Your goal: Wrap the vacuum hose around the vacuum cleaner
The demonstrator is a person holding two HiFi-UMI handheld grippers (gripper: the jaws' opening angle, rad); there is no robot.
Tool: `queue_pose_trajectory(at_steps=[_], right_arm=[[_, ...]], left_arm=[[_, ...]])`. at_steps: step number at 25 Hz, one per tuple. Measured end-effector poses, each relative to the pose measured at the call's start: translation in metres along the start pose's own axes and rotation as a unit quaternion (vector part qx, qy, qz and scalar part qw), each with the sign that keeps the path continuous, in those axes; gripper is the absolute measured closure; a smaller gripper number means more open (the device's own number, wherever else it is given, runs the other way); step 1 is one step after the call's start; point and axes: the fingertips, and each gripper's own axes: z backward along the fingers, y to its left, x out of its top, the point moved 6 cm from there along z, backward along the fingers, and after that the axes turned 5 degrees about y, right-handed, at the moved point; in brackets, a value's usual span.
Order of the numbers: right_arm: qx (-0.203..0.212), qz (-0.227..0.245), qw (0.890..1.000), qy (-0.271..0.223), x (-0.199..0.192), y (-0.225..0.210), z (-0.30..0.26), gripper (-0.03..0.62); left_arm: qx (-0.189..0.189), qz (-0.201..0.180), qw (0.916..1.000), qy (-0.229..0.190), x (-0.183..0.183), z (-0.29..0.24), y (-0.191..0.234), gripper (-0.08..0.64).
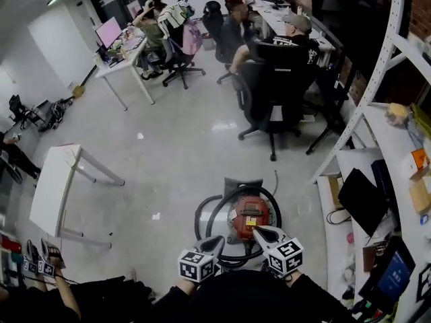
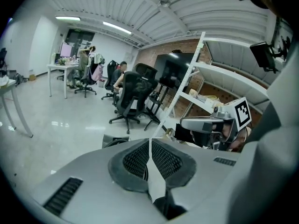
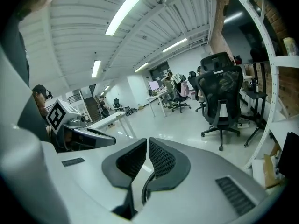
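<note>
The red vacuum cleaner (image 1: 250, 215) stands on the grey floor just ahead of me. Its black hose (image 1: 205, 215) lies in loops around its left side and front. My left gripper (image 1: 217, 241) hangs above the hose's near loop, jaws shut with nothing between them. Over the vacuum's near edge my right gripper (image 1: 260, 233) is shut and empty too. In the left gripper view the shut jaws (image 2: 149, 147) point across the room, with the right gripper (image 2: 211, 124) beside them. In the right gripper view the closed jaws (image 3: 146, 149) face the office, and the left gripper (image 3: 88, 137) shows at left.
A white table (image 1: 56, 187) stands to the left. A white shelving unit (image 1: 379, 180) with boxes and dark panels runs along the right. A black office chair (image 1: 273, 93) sits ahead, with people at desks behind it. Another person's arm (image 1: 64, 291) is at lower left.
</note>
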Motion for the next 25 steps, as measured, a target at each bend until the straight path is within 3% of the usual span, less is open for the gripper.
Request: queue_pose_trajectory(at_steps=[13, 25], right_arm=[[0.047, 0.026, 0.998, 0.024, -0.002, 0.007, -0.004, 0.560], [0.050, 0.032, 0.998, 0.027, 0.000, 0.006, 0.000, 0.561]], left_arm=[[0.042, 0.031, 0.9985, -0.018, -0.013, 0.013, -0.008, 0.528], [0.041, 0.032, 0.9985, -0.013, -0.012, 0.008, -0.011, 0.528]])
